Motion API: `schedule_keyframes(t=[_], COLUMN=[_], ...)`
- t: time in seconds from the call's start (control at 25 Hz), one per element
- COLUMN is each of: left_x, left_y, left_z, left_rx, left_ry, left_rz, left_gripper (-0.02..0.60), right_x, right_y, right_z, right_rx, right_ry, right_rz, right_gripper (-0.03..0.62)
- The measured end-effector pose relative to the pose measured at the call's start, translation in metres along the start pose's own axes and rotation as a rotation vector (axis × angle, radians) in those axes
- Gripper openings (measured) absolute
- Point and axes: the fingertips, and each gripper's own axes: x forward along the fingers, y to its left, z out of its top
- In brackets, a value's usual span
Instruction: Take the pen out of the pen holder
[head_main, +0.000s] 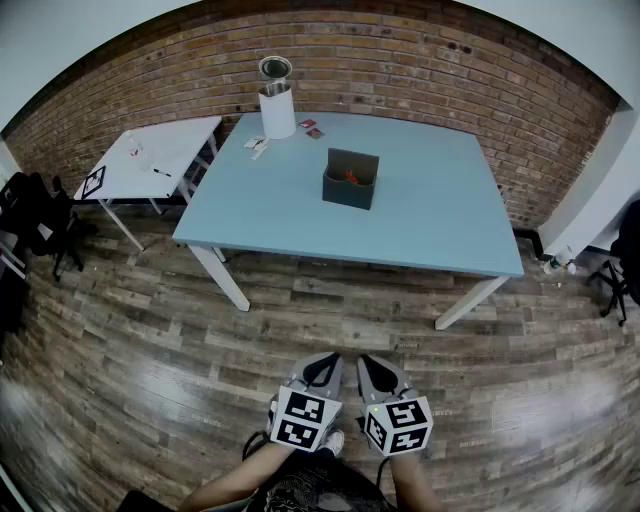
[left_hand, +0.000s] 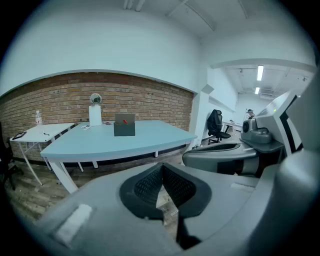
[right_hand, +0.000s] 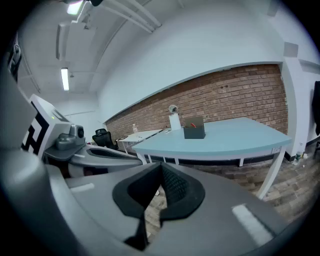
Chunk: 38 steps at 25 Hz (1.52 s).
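Note:
A dark grey pen holder (head_main: 350, 180) stands near the middle of the light blue table (head_main: 420, 220), with a red pen (head_main: 351, 177) lying inside it. The holder (left_hand: 124, 125) and the pen (left_hand: 125, 121) show far ahead in the left gripper view; the right gripper view has the holder (right_hand: 194, 129) and pen (right_hand: 193, 124) too. Both grippers hang low over the wooden floor, well short of the table. My left gripper (head_main: 322, 368) is shut and empty, its tips (left_hand: 161, 165) meeting. My right gripper (head_main: 367, 366) is shut and empty as well, jaws (right_hand: 160, 166) together.
A white cylinder with a round fan-like top (head_main: 276, 98) stands at the table's far left, small items (head_main: 258, 146) beside it. A white side table (head_main: 150, 155) sits to the left, black chairs (head_main: 40, 215) further left. A brick wall (head_main: 420, 70) runs behind.

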Motion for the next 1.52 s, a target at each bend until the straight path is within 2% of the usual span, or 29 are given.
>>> schedule_keyframes(t=[0.52, 1.2, 1.52], left_x=[0.024, 0.096, 0.127], left_y=[0.015, 0.083, 0.112], left_z=[0.012, 0.044, 0.061], left_rx=[0.004, -0.011, -0.015], left_ry=[-0.006, 0.014, 0.03], left_rz=[-0.032, -0.071, -0.098], left_gripper=[0.0, 0.002, 0.0], right_x=[0.026, 0.121, 0.163], right_y=[-0.011, -0.043, -0.061], right_z=[0.006, 0.04, 0.06], right_rx=[-0.012, -0.022, -0.034], right_ry=[0.025, 0.055, 0.083], right_rz=[-0.017, -0.022, -0.06], right_gripper=[0.003, 0.003, 0.003])
